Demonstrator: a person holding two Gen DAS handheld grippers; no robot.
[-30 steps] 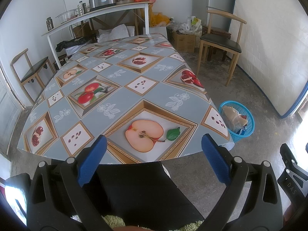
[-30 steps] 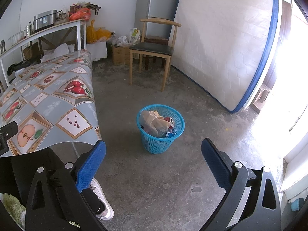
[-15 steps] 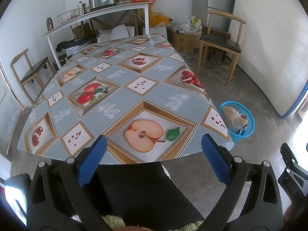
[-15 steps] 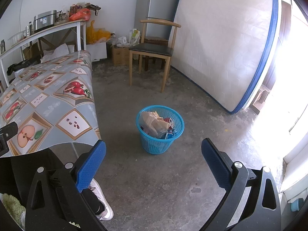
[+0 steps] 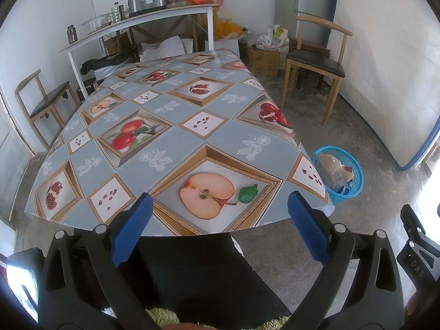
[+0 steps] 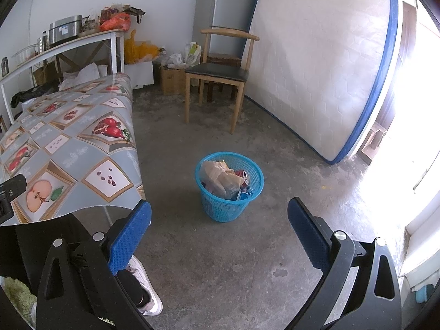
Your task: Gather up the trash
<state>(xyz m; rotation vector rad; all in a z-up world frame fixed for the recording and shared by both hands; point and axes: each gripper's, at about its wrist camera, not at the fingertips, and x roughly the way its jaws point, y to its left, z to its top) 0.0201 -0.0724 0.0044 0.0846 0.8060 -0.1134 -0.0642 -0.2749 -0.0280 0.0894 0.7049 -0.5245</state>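
Evidently the collecting looks done: the trash (image 6: pixel 224 177), crumpled paper bags, a drink can and wrappers, sits in the blue mesh basket (image 6: pixel 229 209) on the concrete floor just beside the table's corner, within easy reach of the seat. The left gripper (image 5: pixel 220 232) hangs over the near edge of the fruit-print tablecloth (image 5: pixel 170 126), fingers wide apart and empty. The right gripper (image 6: pixel 220 236) faces the basket from near the floor, equally spread, gripping nothing.
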